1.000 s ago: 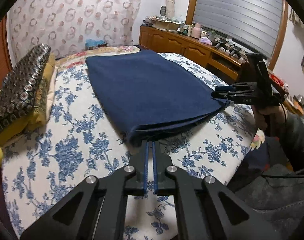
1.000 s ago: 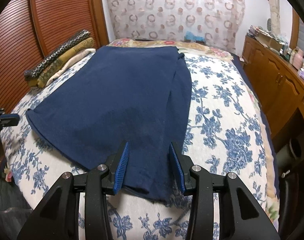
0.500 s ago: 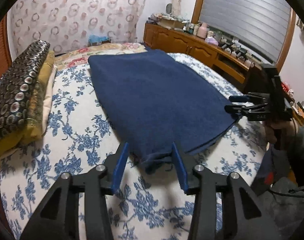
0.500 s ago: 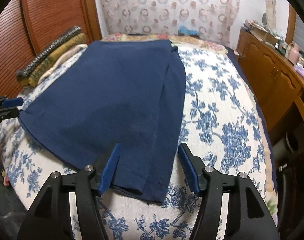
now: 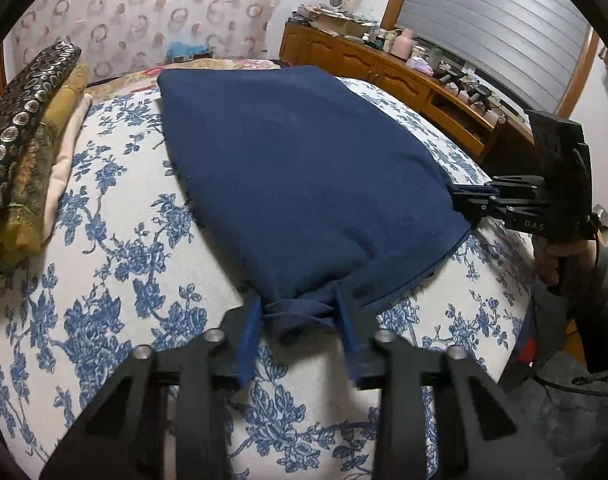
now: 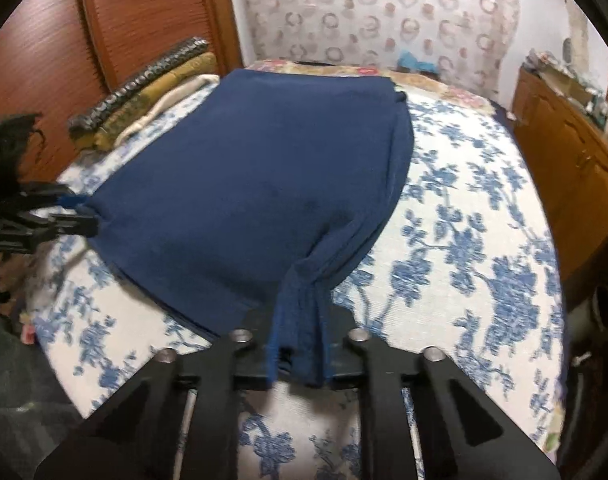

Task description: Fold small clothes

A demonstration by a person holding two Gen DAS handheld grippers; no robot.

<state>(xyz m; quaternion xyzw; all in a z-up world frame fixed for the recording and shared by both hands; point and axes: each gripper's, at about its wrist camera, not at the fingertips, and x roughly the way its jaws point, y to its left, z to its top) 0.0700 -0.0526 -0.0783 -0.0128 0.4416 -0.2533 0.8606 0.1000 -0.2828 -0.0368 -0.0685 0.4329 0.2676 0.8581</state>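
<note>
Two black two-finger grippers with blue pads, each pinching one near corner of a single navy-blue knitted garment. The left gripper [image 5: 298,314] has its pads partly closed on a bunched fold of cloth at the garment's near left corner; the same gripper appears at the left edge of the right wrist view [image 6: 78,216], its tips at the fabric edge. The right gripper [image 6: 298,344] has its pads pressed on a gathered, hanging strip of cloth at the near right corner; in the left wrist view [image 5: 470,200] its tips meet the garment's right edge, with one hand [image 5: 556,258] on its handle. The navy-blue knitted garment [image 5: 304,176] lies flat, folded lengthwise, along the middle of one bed with a white cover printed with blue flowers [image 5: 116,240]. One stack of three folded textiles, patterned black, ochre and cream [image 5: 28,128], lies beside the garment, apart from it. One wooden sideboard [image 5: 388,76] carrying many small items stands along the bed's far side.
</note>
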